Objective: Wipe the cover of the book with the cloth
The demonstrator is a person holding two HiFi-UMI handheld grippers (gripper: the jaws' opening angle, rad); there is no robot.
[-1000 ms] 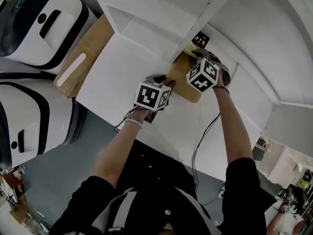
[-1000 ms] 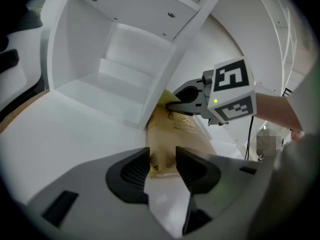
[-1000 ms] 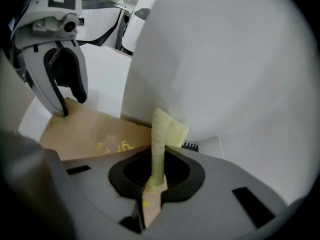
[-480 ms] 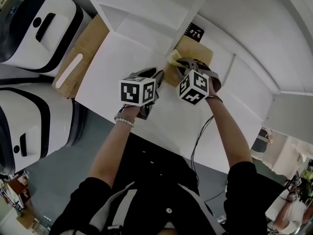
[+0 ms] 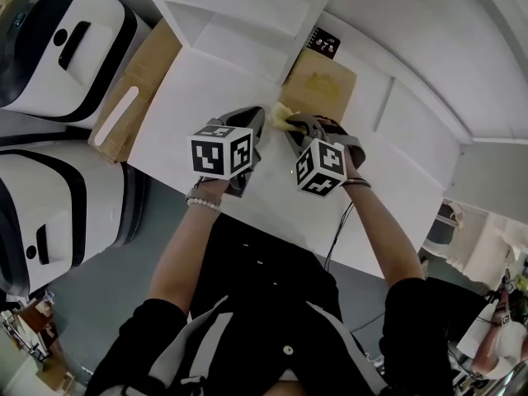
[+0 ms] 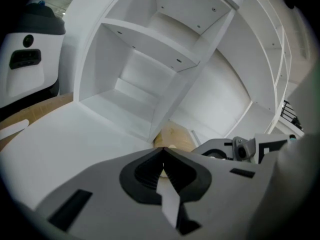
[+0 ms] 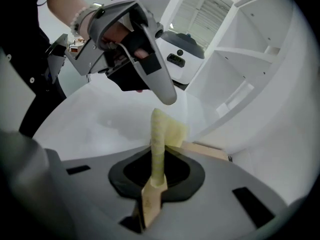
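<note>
On the white desk surface (image 5: 206, 89), against the foot of the white shelf unit (image 6: 150, 59), a tan, flat, plain-covered book (image 5: 322, 85) lies face up. A small black card (image 5: 324, 43) stands just beyond its far edge.

Right gripper (image 7: 159, 156): jaws closed on a pale yellow, ribbed cloth (image 7: 161, 131). The cloth is pinched between the pads as a narrow folded strip, and its free end stands out past the jaw tips. In the head view the cloth (image 5: 279, 114) sits at the near left corner of the book. Contact between cloth and cover cannot be confirmed.

Left gripper (image 6: 162, 150): jaws have just been closing and now meet tip to tip, with nothing between them. The book (image 6: 172, 135) shows directly beyond the closed tips. In the right gripper view the left gripper's tip (image 7: 167, 98) hangs just above the free end of the cloth, with a narrow gap between them.

Beyond the left edge of the desk surface lies a brown cardboard box (image 5: 136, 89) bearing a white label. Further left stand two white machines with black panels (image 5: 49, 48).
</note>
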